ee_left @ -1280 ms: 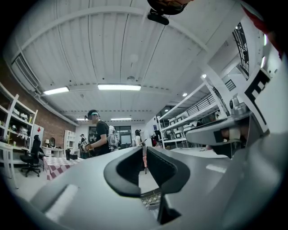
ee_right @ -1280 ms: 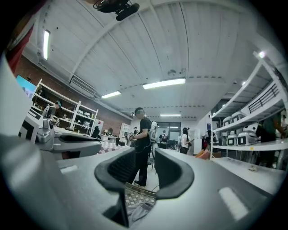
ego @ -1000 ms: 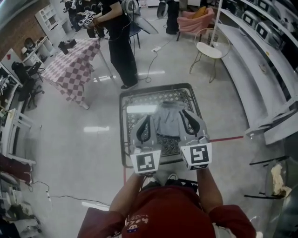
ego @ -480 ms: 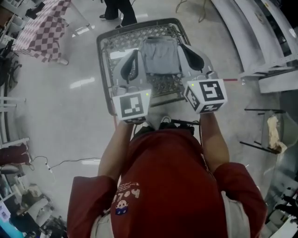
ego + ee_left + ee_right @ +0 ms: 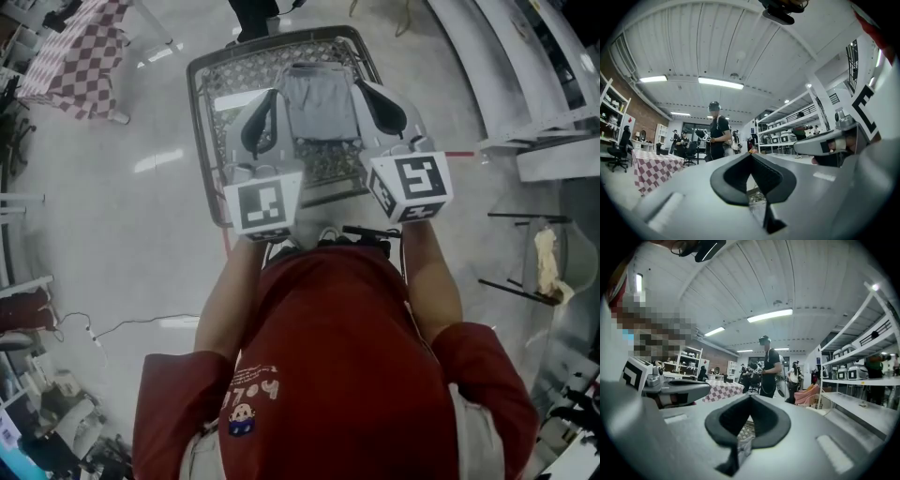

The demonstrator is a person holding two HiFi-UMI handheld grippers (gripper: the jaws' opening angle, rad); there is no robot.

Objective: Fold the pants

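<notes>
1. At 10 o'clock in the head view, well apart from the rest, stands a checkered cloth (image 5: 75,52).
2. At 11 o'clock from the person's chest, the left gripper (image 5: 274,98) has its jaws pressed together on the left edge of the pants (image 5: 319,108).
3. The grey pants are at 12 o'clock, between both grippers, over the patterned table (image 5: 202,141).
4. At 1 o'clock, the right gripper (image 5: 364,89) is clamped on the pants' right edge; grey cloth shows between its jaws.

Glossy pale floor (image 5: 141,187), checkered table (image 5: 75,56), white shelving (image 5: 525,56), ribbed ceiling (image 5: 740,42), strip lights (image 5: 721,83)
</notes>
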